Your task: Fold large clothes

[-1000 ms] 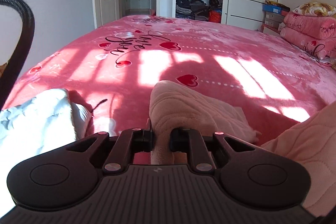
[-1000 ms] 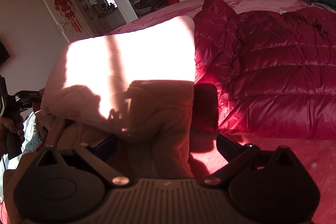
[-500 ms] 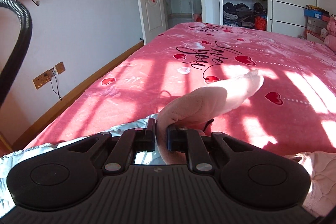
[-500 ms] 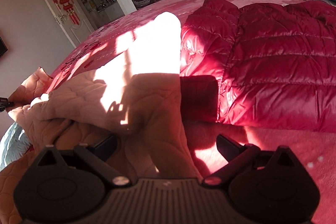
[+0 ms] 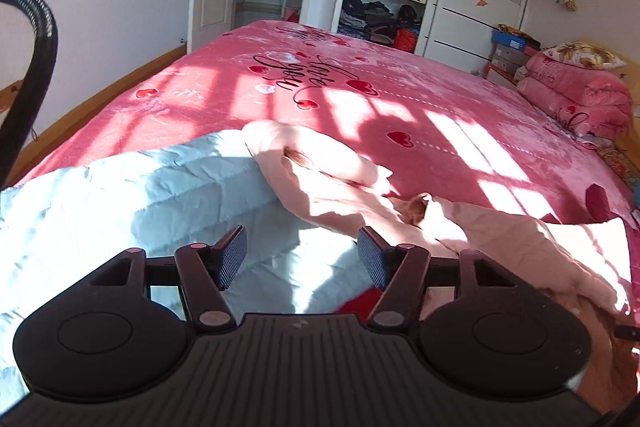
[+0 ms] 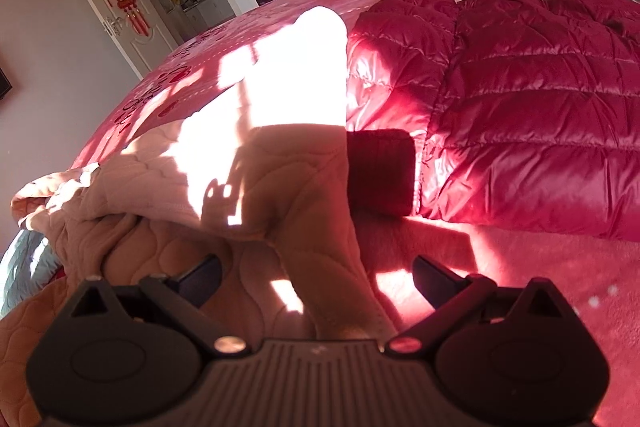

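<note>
Pink quilted garment (image 5: pixel 320 179) lies rumpled on the bed (image 5: pixel 400 107), one end draped over a pale blue padded coat (image 5: pixel 140 195) and the rest trailing off toward the right of the left wrist view. The left gripper (image 5: pixel 302 259) hovers above the blue coat with its jaws spread wide; they have just been opening, and nothing sits between the ribbed pads, which touch neither garment. The pink fabric's nearest fold lies just beyond the right-hand pad.

From the right wrist view the same pink garment (image 6: pixel 260 147) spreads flat across the red bedspread, half in bright sunlight and half in shadow (the glare washes out the quilting on the lit part). The right gripper (image 6: pixel 316 277) also has its jaws wide apart, one finger on each side of a strip of the pink cloth that runs back under the camera; the pads do not press on it. Just beside the garment's far edge lies a glossy dark red down jacket (image 6: pixel 520 107), its cuff touching the pink cloth.
</note>
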A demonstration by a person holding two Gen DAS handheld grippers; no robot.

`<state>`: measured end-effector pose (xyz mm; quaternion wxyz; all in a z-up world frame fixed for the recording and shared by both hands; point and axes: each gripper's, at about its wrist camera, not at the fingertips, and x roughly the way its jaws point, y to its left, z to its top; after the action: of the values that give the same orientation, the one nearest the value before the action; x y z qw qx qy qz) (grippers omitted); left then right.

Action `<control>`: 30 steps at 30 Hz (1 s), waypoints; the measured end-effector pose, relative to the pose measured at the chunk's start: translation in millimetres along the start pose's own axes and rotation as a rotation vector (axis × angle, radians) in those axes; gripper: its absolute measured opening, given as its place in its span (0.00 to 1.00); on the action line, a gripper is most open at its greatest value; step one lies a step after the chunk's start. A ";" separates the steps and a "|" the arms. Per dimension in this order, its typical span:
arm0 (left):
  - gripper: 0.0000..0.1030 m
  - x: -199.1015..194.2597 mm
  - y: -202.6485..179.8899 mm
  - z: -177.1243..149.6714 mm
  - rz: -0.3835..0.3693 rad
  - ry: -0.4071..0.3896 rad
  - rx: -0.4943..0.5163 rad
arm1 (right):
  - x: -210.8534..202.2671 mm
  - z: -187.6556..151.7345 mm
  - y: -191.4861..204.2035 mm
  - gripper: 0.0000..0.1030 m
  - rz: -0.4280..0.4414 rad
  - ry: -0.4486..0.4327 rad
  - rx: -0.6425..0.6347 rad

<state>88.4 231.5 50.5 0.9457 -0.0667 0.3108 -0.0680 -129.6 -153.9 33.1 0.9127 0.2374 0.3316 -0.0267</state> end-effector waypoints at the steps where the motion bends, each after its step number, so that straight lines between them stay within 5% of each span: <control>1: 0.75 -10.2 -3.4 -12.6 -0.059 0.024 -0.005 | -1.0 -0.6 0.2 0.98 0.003 -0.001 0.004; 5: 0.78 -39.7 -17.6 -55.1 -0.207 0.080 0.024 | -4.9 -3.1 1.9 0.98 0.008 -0.004 0.013; 10: 0.83 -62.3 -27.6 -98.0 -0.308 0.145 0.022 | -8.1 -7.5 7.9 0.98 0.009 -0.004 0.022; 14: 0.96 -55.4 -35.5 -106.3 -0.365 0.160 0.037 | -9.7 -15.1 13.2 0.98 0.001 0.014 0.015; 20: 0.96 -70.8 -60.9 -112.1 -0.446 0.157 0.042 | -26.6 -26.9 35.2 0.98 0.013 -0.026 -0.068; 25: 0.97 -86.7 -116.3 -121.5 -0.534 0.108 0.171 | -44.2 -36.9 67.9 0.99 0.095 -0.066 -0.214; 30: 0.97 -70.7 -150.2 -110.6 -0.614 0.086 0.103 | -51.8 -47.8 83.6 0.99 0.122 -0.049 -0.296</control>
<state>-47.1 86.8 28.5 0.8690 -0.1066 0.3119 -0.3689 -181.1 -63.9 67.9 0.9454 0.1193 0.2944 0.0723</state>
